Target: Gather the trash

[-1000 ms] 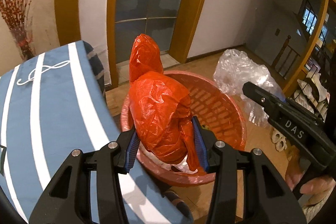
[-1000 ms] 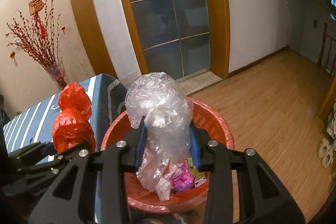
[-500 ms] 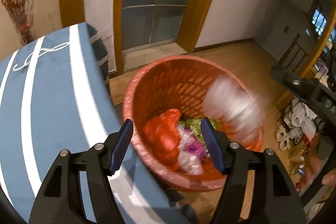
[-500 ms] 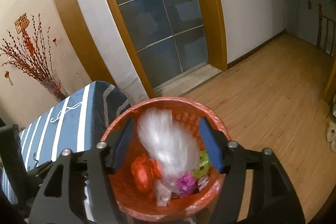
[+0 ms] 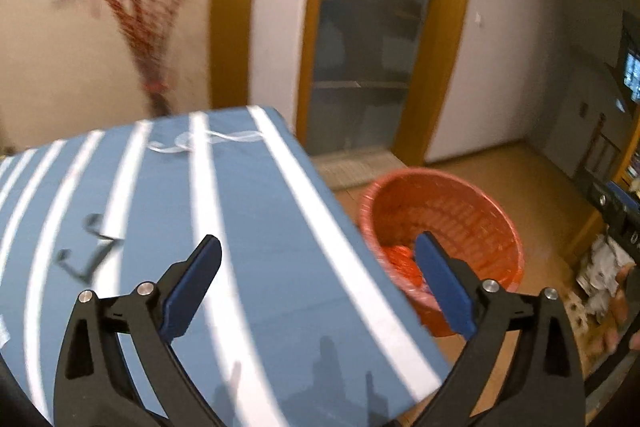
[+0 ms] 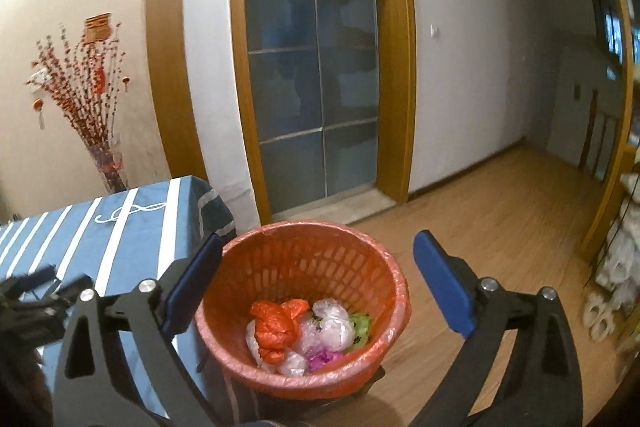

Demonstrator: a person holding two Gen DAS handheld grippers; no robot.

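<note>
The orange plastic basket [image 6: 304, 227] stands on the floor beside the blue striped table [image 6: 120, 235]. Inside it lie a crumpled red bag [image 6: 276, 327], a clear plastic bag [image 6: 324, 327] and other small bits of trash. My right gripper [image 6: 320, 241] hangs above the basket, its jaws opening wide with nothing between them. My left gripper [image 5: 318, 243] is over the table [image 5: 260, 227], jaws also opening and empty. In the left wrist view the basket [image 5: 452, 215] sits to the right with the red bag [image 5: 404, 259] showing inside. The left wrist view is blurred.
A glass vase of red branches [image 6: 100, 155] stands against the wall behind the table. A wood-framed glass door [image 6: 312, 87] is straight ahead, with wooden floor [image 6: 500, 227] stretching right. White shoes [image 6: 612, 267] lie by the right edge.
Both grippers opened; the red bag and the clear bag dropped into the basket. The left gripper swung left over the table. The right one drew back and up a little.
</note>
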